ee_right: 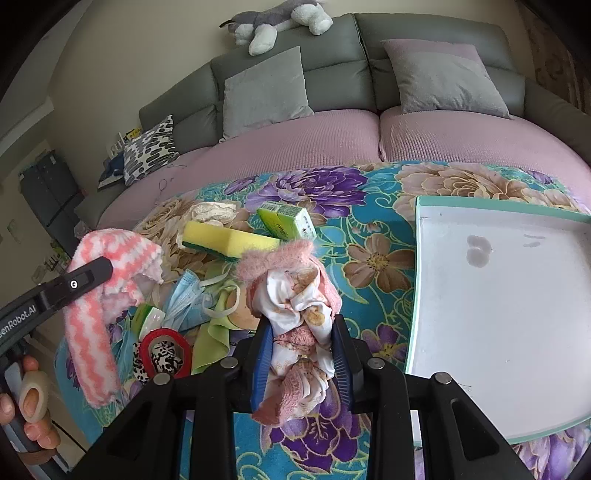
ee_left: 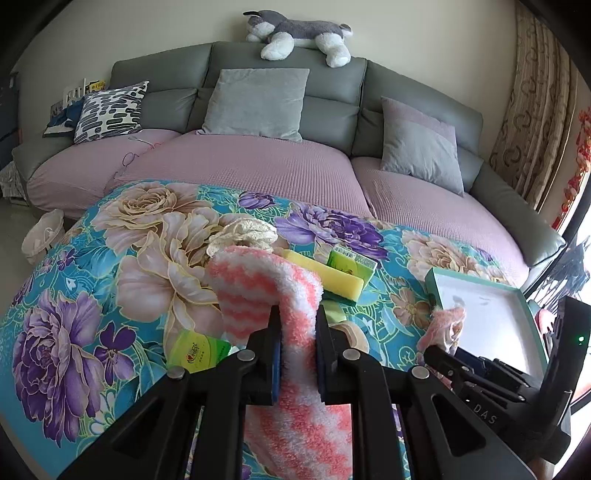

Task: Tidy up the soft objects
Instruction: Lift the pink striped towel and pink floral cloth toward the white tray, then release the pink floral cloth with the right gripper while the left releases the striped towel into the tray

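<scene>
Left gripper (ee_left: 297,314): I read its jaws as clamped on the pink-and-white striped sock (ee_left: 266,291), which is lifted clear of the floral cloth (ee_left: 74,295) and drapes to both sides of the pads.
Right gripper (ee_right: 303,332): I read its jaws as closed partway on a bundle of pink and white fabric (ee_right: 299,295), held above the cloth just left of the tray.
Tray (ee_right: 498,321): white floor, teal rim, resting on the cloth at the right; I see only faint stains on its floor.
Remaining pile: yellow sponge (ee_right: 225,240), green tissue pack (ee_right: 284,221), cream lace piece (ee_right: 210,214), blue face masks (ee_right: 188,295), red tape roll (ee_right: 166,347); all lie on the cloth between the two grippers.
Readable writing, right wrist view: "enRobot.AI" along the left gripper's body, cut off at the frame edge.
Readable writing, left wrist view: "DAS" on the right gripper's body.
Tissue pack print: too small for me to read.
Hand (ee_right: 29,402): a person's fingers wrap the left gripper's handle at lower left.
Background: grey sofa (ee_left: 332,107) with mauve seat covers, plush husky (ee_left: 295,33) lying on its backrest.
</scene>
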### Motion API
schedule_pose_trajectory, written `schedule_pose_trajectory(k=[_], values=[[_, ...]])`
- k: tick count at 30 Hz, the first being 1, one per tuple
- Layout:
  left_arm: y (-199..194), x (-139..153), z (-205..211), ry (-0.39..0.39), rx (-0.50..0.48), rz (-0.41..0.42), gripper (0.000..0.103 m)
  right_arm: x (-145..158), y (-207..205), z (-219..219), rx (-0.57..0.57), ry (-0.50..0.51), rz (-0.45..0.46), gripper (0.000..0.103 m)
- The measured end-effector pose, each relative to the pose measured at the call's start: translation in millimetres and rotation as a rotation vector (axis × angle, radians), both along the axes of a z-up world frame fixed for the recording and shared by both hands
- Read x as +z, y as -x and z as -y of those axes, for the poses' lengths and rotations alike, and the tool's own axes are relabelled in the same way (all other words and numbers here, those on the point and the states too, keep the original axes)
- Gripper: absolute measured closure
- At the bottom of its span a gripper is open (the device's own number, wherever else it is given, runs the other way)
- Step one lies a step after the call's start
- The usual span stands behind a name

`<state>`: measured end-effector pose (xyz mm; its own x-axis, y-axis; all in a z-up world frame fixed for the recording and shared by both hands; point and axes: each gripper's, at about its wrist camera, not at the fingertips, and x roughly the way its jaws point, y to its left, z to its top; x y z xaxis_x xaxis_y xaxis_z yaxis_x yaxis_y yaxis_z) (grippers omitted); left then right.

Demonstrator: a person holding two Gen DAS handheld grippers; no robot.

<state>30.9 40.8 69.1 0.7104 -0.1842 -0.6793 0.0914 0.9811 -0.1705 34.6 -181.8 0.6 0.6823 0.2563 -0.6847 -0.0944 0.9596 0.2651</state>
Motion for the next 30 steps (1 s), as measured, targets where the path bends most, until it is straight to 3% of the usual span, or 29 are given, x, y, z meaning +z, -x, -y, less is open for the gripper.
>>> schedule_pose_trajectory(k=[5, 16, 30], values=[[-5, 7, 31, -0.018, -0.081, 0.006, 0.088, 9, 6, 41, -0.121, 0.033, 0.021, 0.07], [-26, 21, 137, -0.074, -0.321, 0.002, 0.088, -1, 16, 165, -0.456, 0.076, -0.033, 0.071], [-70, -15, 264, -0.111, -0.518, -0.073, 0.088, -13, 9, 207, -0.575, 0.124, -0.079, 0.07]])
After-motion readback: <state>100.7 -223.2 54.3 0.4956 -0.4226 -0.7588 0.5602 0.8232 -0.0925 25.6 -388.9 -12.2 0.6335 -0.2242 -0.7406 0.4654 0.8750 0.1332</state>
